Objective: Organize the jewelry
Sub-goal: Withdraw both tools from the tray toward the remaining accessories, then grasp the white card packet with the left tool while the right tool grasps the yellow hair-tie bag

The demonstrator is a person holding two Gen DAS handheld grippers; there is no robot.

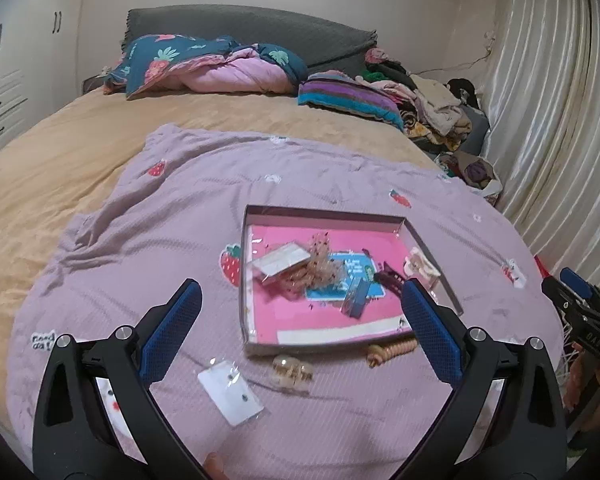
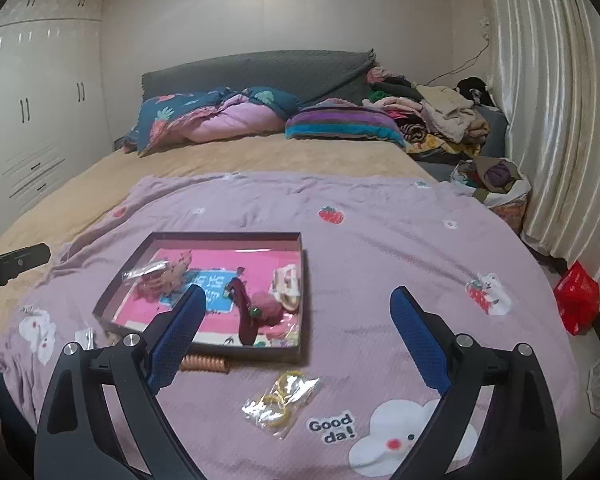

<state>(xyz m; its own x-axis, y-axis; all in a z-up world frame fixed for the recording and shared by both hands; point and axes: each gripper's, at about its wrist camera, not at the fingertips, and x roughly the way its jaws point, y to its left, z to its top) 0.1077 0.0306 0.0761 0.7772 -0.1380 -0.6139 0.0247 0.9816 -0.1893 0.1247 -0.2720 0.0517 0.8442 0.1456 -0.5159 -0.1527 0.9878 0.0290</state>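
A shallow box with a pink floor lies on a lilac blanket and holds several hair clips, packets and a scrunchie. Outside its near edge lie a white earring card in a bag, a clear bag with a beaded piece, a coiled copper hair tie and a bag of yellow rings. My left gripper is open and empty above the box's near side. My right gripper is open and empty above the box's right edge and the yellow rings.
The lilac blanket covers a tan bed. Pillows, a quilt and piled clothes lie at the head. A curtain hangs on the right, a wardrobe stands left. A red bag sits by the bed's right side.
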